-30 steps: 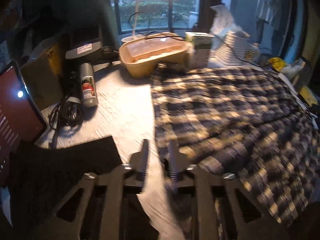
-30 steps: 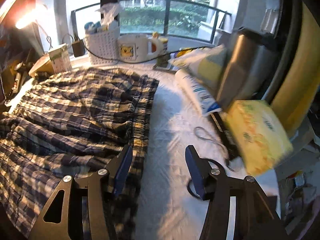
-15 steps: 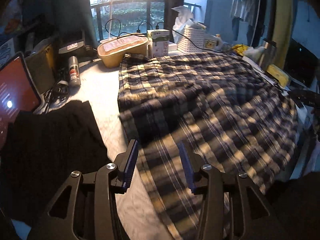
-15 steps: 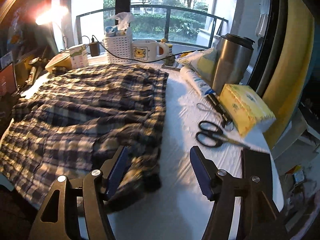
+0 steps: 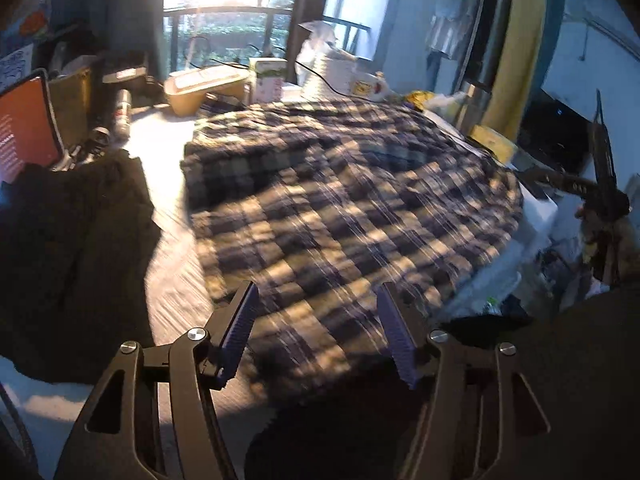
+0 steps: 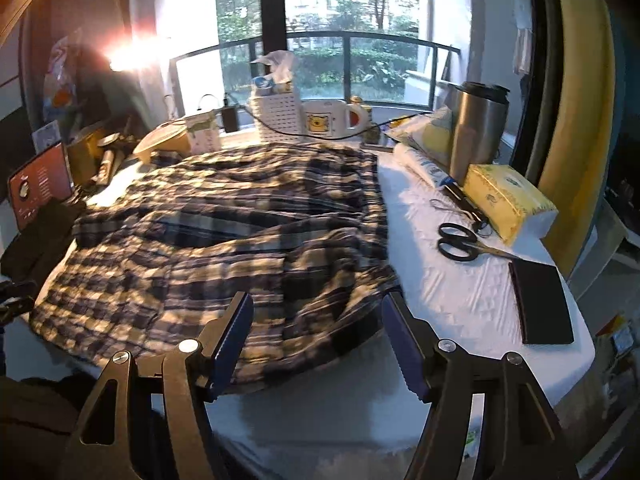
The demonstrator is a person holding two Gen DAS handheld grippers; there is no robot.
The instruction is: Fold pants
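The blue and cream plaid pants (image 6: 240, 232) lie spread over the white table (image 6: 460, 292), rumpled, their near edge at the table's front. In the left wrist view the pants (image 5: 340, 200) are blurred by motion. My left gripper (image 5: 316, 328) is open and empty, hovering above the near edge of the pants. My right gripper (image 6: 318, 332) is open and empty, held back from the table's front edge, above the near right corner of the pants.
A black garment (image 5: 68, 240) lies left of the pants, by a red tablet (image 5: 24, 128). Right of the pants are black scissors (image 6: 464, 242), a yellow tissue pack (image 6: 508, 200), a steel tumbler (image 6: 476, 128) and a black phone (image 6: 542, 300). A mug (image 6: 328, 118), white basket (image 6: 276, 118) and tray (image 5: 204, 88) line the back.
My left gripper opened from shut and both grippers pulled back toward the table's front, away from the pants. The right gripper stayed open. The pants now lie released on the table.
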